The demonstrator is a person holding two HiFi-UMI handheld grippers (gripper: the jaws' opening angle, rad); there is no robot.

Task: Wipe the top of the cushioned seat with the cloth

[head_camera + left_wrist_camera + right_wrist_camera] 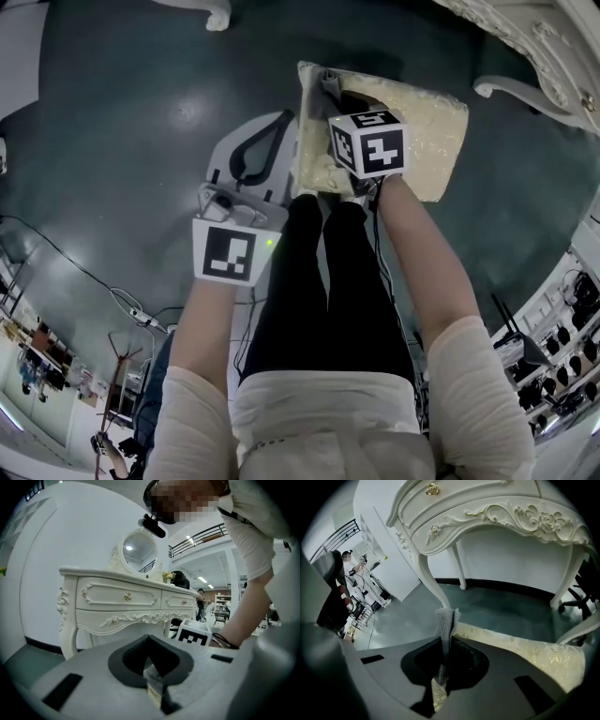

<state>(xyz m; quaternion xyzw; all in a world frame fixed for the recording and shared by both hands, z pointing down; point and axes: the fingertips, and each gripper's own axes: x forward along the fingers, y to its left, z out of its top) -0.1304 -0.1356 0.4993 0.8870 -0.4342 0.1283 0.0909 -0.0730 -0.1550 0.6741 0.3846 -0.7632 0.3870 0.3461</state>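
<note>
— Right gripper view: what do you hold?
— Your right gripper (445, 656) is clamped on the grey cloth (446, 620) over the cushioned seat's (525, 651) edge. The cloth's lower end is hidden. Your left gripper (153, 679) is closed and empty. A white dressing table (497, 513) stands beyond.

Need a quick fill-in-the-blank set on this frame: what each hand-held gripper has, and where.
1. The right hand-held gripper is shut on a grey ____.
2. What it holds hangs at the edge of the cream cushioned ____.
3. The left hand-held gripper, out over the floor, is shut and holds ____.

Missing words: cloth; seat; nothing.
</note>
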